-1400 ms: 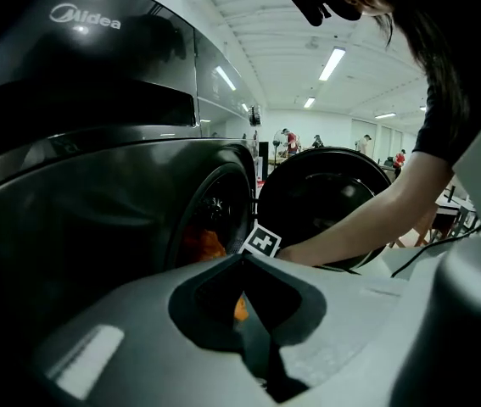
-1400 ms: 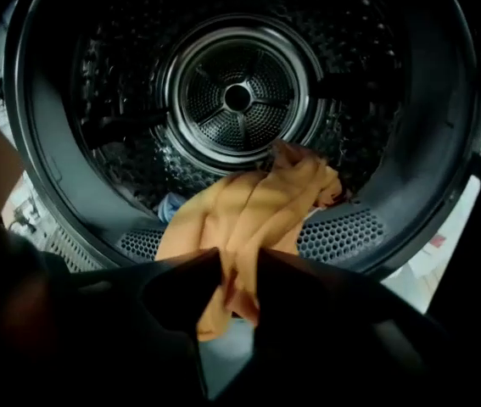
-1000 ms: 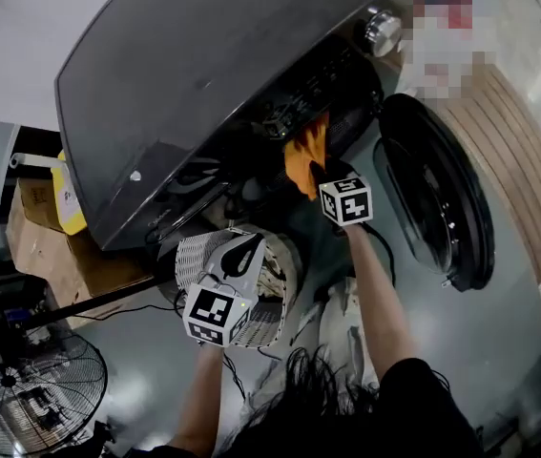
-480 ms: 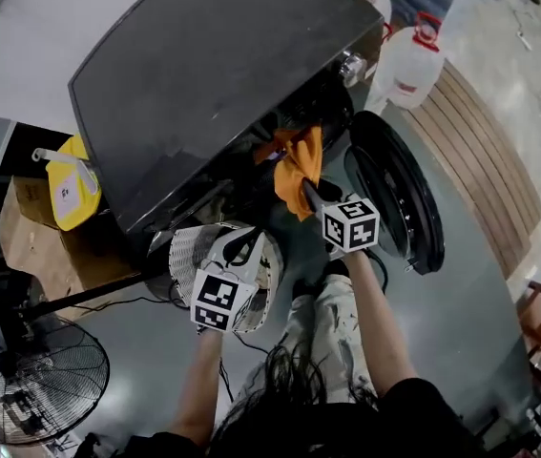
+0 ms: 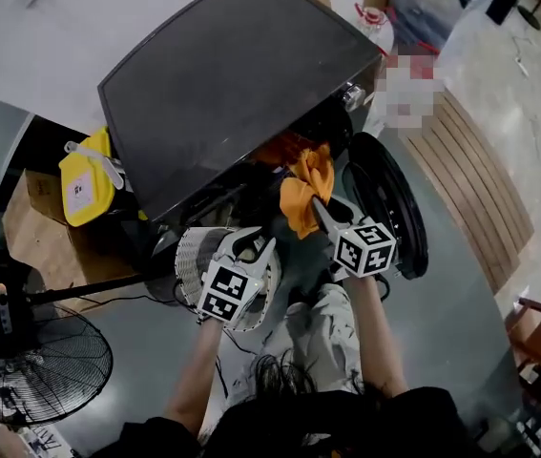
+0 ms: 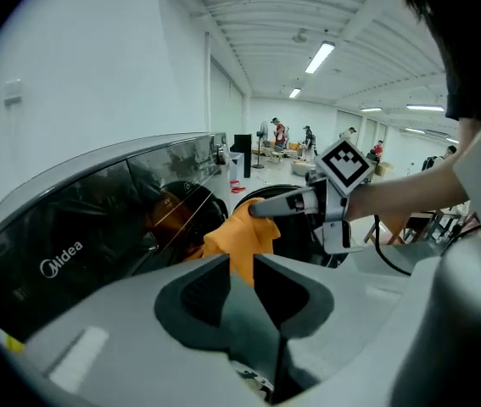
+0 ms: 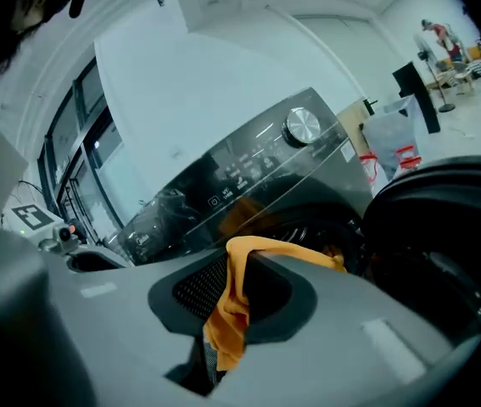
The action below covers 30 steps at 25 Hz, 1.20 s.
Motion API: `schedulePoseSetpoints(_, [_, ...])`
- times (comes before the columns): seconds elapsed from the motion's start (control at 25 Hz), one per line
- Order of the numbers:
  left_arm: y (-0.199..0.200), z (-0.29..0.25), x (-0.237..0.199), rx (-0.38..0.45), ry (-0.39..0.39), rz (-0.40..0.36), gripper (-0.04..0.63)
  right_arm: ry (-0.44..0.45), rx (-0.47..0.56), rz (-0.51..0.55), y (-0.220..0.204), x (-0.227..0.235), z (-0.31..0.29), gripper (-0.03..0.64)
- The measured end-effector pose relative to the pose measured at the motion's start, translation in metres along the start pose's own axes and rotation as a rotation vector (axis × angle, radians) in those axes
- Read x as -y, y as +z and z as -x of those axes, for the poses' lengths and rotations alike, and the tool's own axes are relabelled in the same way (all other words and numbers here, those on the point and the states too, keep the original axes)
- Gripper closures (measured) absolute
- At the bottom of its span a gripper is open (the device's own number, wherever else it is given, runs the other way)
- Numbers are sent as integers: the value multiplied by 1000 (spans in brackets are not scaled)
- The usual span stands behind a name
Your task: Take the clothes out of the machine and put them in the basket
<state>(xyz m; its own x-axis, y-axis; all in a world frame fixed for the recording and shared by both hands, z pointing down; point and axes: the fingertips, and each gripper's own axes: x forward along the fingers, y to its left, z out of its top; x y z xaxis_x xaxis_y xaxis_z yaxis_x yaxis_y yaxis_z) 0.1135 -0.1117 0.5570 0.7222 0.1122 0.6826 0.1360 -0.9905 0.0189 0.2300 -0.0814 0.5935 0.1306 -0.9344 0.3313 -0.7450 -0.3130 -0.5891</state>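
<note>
What we see around the work spot

On the left we see a yellow jug (image 5: 84, 181) just beside a cardboard box (image 5: 46, 246). A floor fan (image 5: 36, 375) stands near them, and a black cable (image 5: 108, 301) crosses the grey floor (image 5: 461, 322). On the right lie wooden slats (image 5: 485, 194), with a wooden stool (image 5: 537, 332) nearby.

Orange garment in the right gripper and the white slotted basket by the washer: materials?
Orange garment: soft matte fabric, probably knit; it folds and hangs limp from the right gripper. White slotted basket: likely rigid moulded plastic, judging by its even slotted wall.
</note>
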Motion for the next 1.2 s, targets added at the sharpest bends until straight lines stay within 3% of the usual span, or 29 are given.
schedulePoseSetpoints(0.4, [-5, -9, 27, -71, -64, -41, 295, 106, 52, 92, 51, -58, 60, 537])
schedulePoseSetpoints(0.8, [-8, -25, 46, -68, -128, -23, 216, 221, 169, 266, 149, -116, 119, 535])
schedulePoseSetpoints(1.0, [-13, -44, 85, -72, -233, 31, 181, 262, 257, 275, 185, -144, 145, 535])
schedulePoseSetpoints(1.2, [3, -61, 124, -22, -312, 125, 212, 277, 287, 302, 199, -162, 164, 535])
